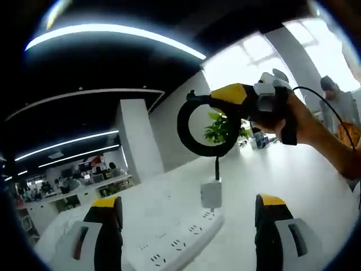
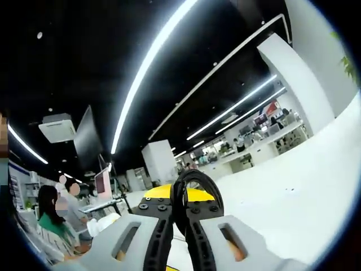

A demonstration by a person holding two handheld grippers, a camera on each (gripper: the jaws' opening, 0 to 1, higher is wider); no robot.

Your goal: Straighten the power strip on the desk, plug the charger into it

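Two yellow-tipped jaws of the left tool (image 1: 186, 226) rise at the bottom of the left gripper view, standing wide apart with nothing between them. Just ahead of them, in the gap, lies the white power strip (image 1: 169, 240) on the white tabletop (image 1: 304, 169), running slantwise across the line of the jaws. At its far end a small white charger (image 1: 211, 193) stands upright in a socket, with a short dark cable stub going up from its top.

Above and beyond the charger a hand (image 1: 299, 121) holds the right tool (image 1: 197, 101) in the air. Its jaws are pressed together on a black cable (image 1: 194, 127), which curls into a round loop hanging below them. In the right gripper view the same thing is seen close: the jaws meet almost fully and the black loop (image 2: 194, 195) rises between their tips.

The strip is, in my judgement, a light and stiff plastic bar with a smooth shell, so it can slide or turn on the tabletop when pushed. It is better to take it across its narrow sides, near the middle, so it turns without swinging. The charger is small and hard, and it seems already seated. The cable is soft and springy; pulling on it may tilt the charger or drag the strip, so it should stay slack
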